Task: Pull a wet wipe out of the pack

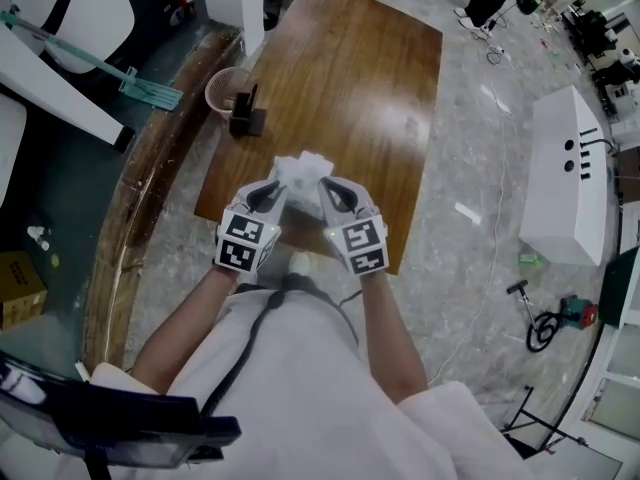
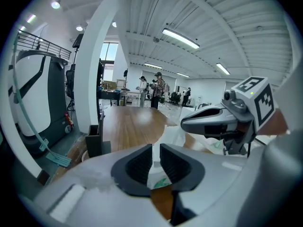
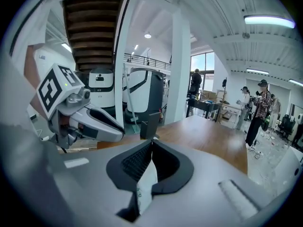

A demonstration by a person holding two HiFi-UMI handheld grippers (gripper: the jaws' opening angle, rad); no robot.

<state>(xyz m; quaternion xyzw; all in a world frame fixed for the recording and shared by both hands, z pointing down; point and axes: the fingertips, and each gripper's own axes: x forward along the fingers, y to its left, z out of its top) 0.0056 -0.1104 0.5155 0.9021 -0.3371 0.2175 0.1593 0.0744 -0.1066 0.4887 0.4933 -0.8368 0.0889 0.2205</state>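
Wet wipe (image 3: 146, 181) is hanging as a thin sheet, pinched in the closed right gripper (image 3: 151, 150). Left gripper (image 2: 156, 151) is clamping what is probably the pack (image 2: 158, 179), above the table (image 1: 340, 88). Advice: be drawing the two apart steadily, gripping the pack firmly.

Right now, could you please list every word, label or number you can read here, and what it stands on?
None can be read.
Pack: green print, too blurred to read.
Wipe: plain white.
Cubes on the left gripper and right gripper: black-and-white square patterns, no letters.
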